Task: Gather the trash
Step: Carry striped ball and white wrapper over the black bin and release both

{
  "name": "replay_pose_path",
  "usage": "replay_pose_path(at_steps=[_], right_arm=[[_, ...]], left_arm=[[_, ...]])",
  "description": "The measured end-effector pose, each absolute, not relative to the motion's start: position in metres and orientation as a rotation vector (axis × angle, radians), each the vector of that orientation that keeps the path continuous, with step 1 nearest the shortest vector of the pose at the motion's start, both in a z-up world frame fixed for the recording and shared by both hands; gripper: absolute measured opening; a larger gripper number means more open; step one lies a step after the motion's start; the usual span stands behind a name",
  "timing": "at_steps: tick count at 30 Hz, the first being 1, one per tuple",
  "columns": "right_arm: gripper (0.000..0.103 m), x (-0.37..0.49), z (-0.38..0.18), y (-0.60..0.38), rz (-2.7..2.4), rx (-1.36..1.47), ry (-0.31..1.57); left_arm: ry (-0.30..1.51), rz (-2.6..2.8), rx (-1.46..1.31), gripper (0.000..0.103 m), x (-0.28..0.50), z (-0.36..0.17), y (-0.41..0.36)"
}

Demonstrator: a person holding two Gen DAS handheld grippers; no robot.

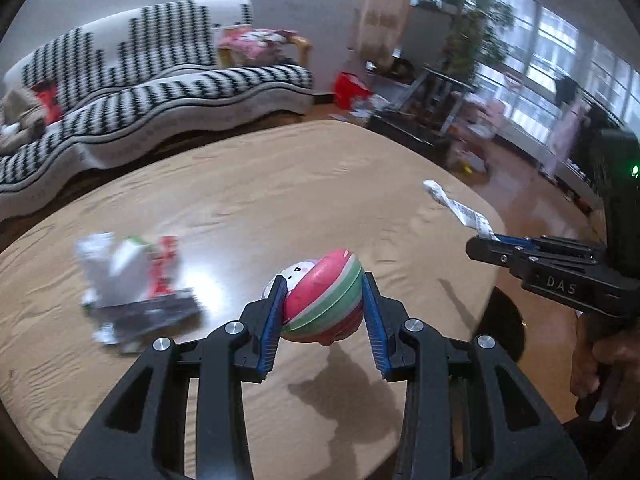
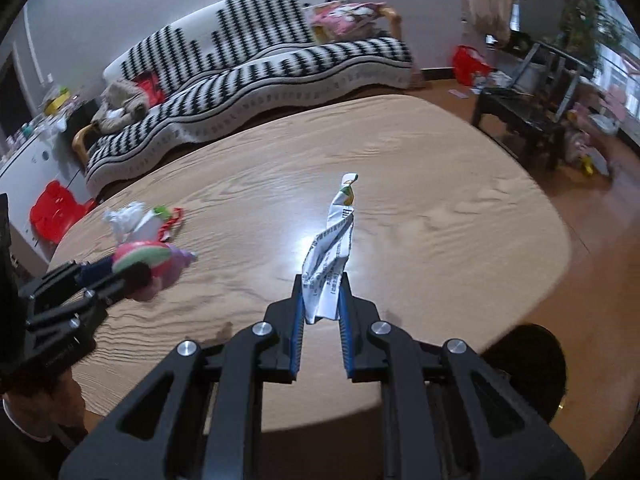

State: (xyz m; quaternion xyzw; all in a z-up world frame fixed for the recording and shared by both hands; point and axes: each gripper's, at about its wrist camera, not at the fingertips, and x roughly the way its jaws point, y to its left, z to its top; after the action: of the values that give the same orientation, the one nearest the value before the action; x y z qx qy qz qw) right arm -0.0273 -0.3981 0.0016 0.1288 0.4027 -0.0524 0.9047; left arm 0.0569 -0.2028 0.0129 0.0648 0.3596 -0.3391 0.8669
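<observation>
My left gripper [image 1: 325, 284] is shut on a round squishy toy [image 1: 324, 296] with pink, green and white stripes, held just above the wooden table [image 1: 280, 184]. It also shows in the right wrist view [image 2: 144, 258]. My right gripper [image 2: 322, 282] is shut on a twisted white printed wrapper [image 2: 332, 248], lifted over the table; the wrapper also shows at the right of the left wrist view [image 1: 456, 206]. A pile of crumpled white, red and dark wrappers [image 1: 132, 280] lies on the table to the left, also visible in the right wrist view [image 2: 144, 220].
A black-and-white patterned sofa [image 2: 256, 80] stands behind the table. A dark round stool [image 2: 536, 364] sits by the table's near right edge. A red bag [image 2: 468, 62], a dark chair [image 2: 532, 96] and plants stand at the right. A red plastic stool [image 2: 56, 208] is at the left.
</observation>
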Motion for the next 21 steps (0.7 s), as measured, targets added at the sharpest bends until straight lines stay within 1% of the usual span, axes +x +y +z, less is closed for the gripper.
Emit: replay_pose_path(at_steps=[10, 17, 21], right_arm=[[0.016, -0.109, -0.012, -0.498, -0.298, 0.334, 0.846], [0.016, -0.165, -0.03, -0.568, -0.43, 0.436, 0.868], [0.016, -0.182, -0.044, -0.592, -0.472, 0.494, 0.904]], left_arm=[[0.781, -0.921, 0.213, 0.037, 0.0, -0.009, -0.327], [0.836, -1.03, 0.248, 0.037, -0.033, -0.036, -0.4], [0.862, -1.078, 0.271, 0.037, -0.043, -0.05, -0.432]])
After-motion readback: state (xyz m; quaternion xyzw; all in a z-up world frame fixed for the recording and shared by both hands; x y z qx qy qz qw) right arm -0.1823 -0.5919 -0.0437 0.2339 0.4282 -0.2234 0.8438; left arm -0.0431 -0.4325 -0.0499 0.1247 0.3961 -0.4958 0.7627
